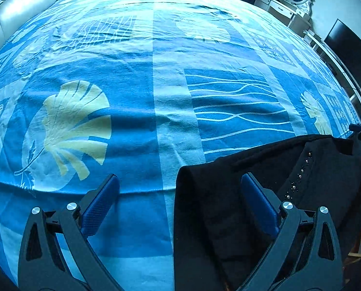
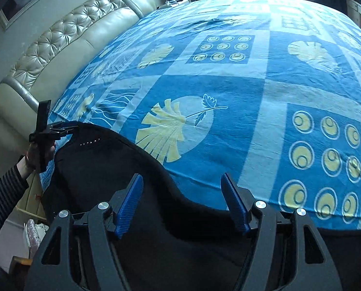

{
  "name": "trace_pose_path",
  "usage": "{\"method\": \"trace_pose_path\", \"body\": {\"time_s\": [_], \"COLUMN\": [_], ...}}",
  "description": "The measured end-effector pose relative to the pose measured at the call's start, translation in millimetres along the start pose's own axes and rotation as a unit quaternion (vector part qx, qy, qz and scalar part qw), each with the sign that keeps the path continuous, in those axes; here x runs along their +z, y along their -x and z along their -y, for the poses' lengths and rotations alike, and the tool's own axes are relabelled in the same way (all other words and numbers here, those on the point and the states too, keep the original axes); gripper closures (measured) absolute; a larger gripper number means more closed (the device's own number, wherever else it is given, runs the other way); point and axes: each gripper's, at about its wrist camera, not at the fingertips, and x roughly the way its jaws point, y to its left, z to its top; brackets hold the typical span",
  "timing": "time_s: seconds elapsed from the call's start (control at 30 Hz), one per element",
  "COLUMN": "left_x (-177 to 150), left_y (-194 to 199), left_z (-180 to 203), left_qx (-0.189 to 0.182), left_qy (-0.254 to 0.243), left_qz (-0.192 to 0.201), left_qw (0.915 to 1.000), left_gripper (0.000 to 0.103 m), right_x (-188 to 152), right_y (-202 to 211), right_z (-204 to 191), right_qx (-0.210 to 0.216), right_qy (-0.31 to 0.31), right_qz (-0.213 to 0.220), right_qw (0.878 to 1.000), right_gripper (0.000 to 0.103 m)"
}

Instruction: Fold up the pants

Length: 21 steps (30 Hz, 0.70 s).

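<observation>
One pair of black pants (image 2: 102, 167) lies along the near edge of the bed (image 2: 265, 84), its long axis following that edge, a studded part toward the left claw (image 1: 180, 181). Both the left claw and the right claw (image 2: 181, 181) stand wide open and hold nothing.

Dim bluish light, strong fisheye warp

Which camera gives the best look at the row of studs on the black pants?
The left wrist view: the studs run close and distinct down the black pants. The right wrist view shows them only as tiny distant dots.
</observation>
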Motion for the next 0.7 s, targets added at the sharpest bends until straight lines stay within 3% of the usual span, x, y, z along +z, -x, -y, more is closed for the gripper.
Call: {"method": "trace_pose_path", "body": {"time_s": [0.17, 0.3, 0.37, 0.43, 0.53, 0.57, 0.6, 0.7], "left_x": [6.0, 10.7, 10.3, 9.1, 10.2, 10.5, 10.7, 9.4], "left_y": [-8.6, -7.5, -5.9, -3.4, 3.1, 5.1, 8.1, 23.9], "left_z": [14.1, 21.7, 24.7, 25.6, 24.7, 25.1, 26.0, 29.2], "left_qx": [-0.005, -0.033, -0.034, -0.042, -0.052, -0.051, -0.051, -0.054], "left_qy": [-0.047, -0.059, -0.067, -0.068, -0.057, -0.055, -0.054, -0.050], "left_qz": [-0.001, -0.008, -0.011, -0.015, -0.015, -0.014, -0.012, 0.005], "left_qw": [0.9989, 0.9976, 0.9971, 0.9967, 0.9969, 0.9971, 0.9972, 0.9973], "left_gripper": [0.026, 0.058, 0.066, 0.087, 0.094, 0.094, 0.095, 0.096], "right_x": [10.4, 13.3, 13.1, 12.2, 10.8, 10.8, 10.6, 7.1], "right_y": [-28.6, -45.9, -51.0, -54.4, -58.0, -57.2, -54.3, -38.6], "right_z": [-9.0, -15.8, -22.1, -27.6, -33.8, -35.5, -38.7, -56.0], "right_qx": [0.002, 0.003, -0.003, -0.004, -0.019, -0.017, -0.019, -0.046], "right_qy": [0.027, 0.048, 0.066, 0.078, 0.090, 0.090, 0.091, 0.116], "right_qz": [-0.036, -0.069, -0.078, -0.089, -0.105, -0.109, -0.107, -0.083], "right_qw": [0.999, 0.996, 0.995, 0.993, 0.990, 0.990, 0.990, 0.989], "right_gripper": [0.037, 0.037, 0.037, 0.039, 0.066, 0.087, 0.093, 0.095]}}
